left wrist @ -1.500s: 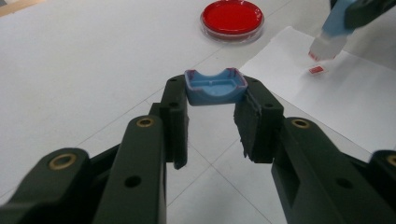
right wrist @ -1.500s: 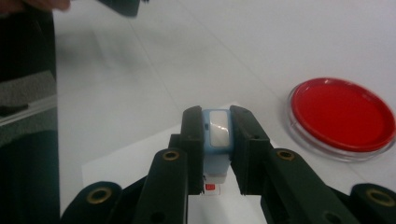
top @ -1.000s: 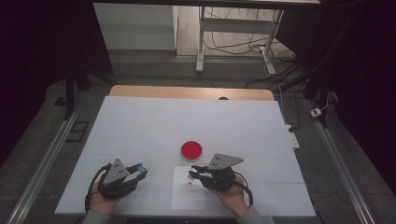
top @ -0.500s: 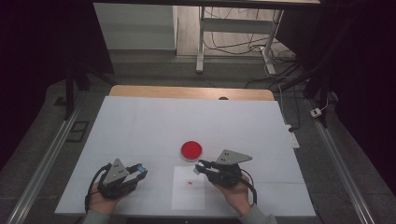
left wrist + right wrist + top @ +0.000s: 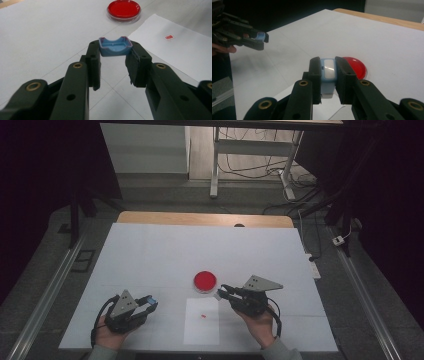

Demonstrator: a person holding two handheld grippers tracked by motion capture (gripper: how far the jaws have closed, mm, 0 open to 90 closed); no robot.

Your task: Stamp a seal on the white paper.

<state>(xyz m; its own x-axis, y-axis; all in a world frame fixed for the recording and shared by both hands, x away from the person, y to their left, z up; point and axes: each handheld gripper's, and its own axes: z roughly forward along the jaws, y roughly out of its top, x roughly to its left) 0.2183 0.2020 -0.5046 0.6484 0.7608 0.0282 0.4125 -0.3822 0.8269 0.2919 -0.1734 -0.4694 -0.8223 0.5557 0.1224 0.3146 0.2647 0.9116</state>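
The light-blue stamp body with its white window [image 5: 328, 75] sits upright, clamped between my right gripper [image 5: 223, 292] jaws, hovering just beside the round red dish [image 5: 205, 281] on the white table [image 5: 165, 250]. The blue plastic cap [image 5: 115, 46], hollow side up, is pinched at the tips of my left gripper [image 5: 149, 301], well apart from the stamp. Between them lies a white paper sheet [image 5: 201, 330] bearing a small red mark [image 5: 203, 315].
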